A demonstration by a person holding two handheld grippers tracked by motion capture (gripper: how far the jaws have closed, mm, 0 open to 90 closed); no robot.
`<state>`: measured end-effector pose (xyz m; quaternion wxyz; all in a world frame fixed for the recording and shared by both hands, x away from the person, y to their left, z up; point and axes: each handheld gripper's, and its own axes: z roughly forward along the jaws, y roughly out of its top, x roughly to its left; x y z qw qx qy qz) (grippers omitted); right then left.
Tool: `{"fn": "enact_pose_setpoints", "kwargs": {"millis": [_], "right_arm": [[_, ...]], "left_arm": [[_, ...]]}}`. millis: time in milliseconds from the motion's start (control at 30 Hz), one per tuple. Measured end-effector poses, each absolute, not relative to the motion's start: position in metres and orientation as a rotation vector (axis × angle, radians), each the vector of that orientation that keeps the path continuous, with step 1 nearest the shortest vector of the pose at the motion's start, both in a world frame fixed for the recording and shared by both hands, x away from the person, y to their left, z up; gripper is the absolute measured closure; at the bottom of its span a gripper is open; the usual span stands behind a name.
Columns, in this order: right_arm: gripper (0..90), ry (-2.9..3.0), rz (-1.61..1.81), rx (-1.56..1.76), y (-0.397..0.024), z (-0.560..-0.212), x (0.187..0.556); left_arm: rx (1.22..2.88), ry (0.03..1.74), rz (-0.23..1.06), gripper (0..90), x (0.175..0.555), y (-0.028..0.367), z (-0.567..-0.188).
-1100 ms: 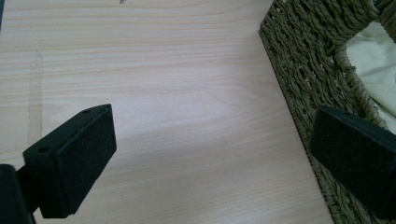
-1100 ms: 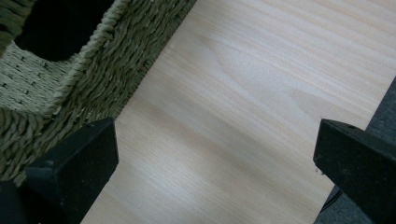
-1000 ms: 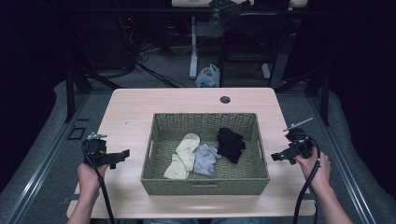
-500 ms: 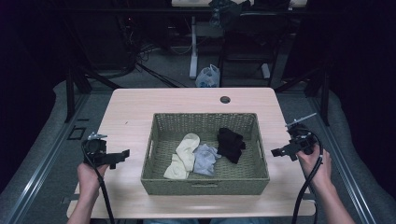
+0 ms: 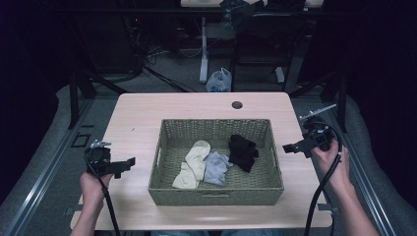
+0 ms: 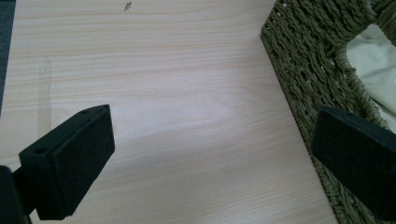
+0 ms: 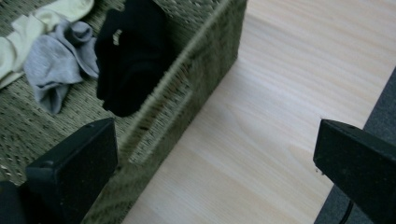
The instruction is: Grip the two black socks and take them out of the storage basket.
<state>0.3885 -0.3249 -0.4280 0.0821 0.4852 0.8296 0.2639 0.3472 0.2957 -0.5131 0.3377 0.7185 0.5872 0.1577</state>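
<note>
A white plastic bag (image 5: 219,80) lies on the floor beyond the table (image 5: 147,113).

The left gripper (image 6: 212,163) hangs over the pale wooden table (image 6: 154,93) with its two black jaws set wide apart and nothing between them. The right-hand jaw overlaps the woven basket (image 6: 308,60) wall; cream cloth (image 6: 373,56) shows through its handle opening.
</note>
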Motion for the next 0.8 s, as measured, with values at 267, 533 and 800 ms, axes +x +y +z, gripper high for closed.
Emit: {"fn": "enact_pose_setpoints", "kwargs": {"millis": [267, 533, 800], "right_arm": [[0.0, 2.522, 0.764, 1.365, -0.302, -0.408, 0.399], [0.0, 2.561, 0.74, 1.317, -0.281, -0.399, 0.409], [0.0, 2.597, 0.718, 1.29, -0.266, -0.395, 0.417]], "left_arm": [[1.878, 1.529, 0.407, 0.1, 0.348, 0.294, -0.514], [1.87, 1.53, 0.398, 0.0, 0.348, 0.296, -0.515], [1.867, 1.531, 0.395, 0.0, 0.348, 0.295, -0.515]]}}
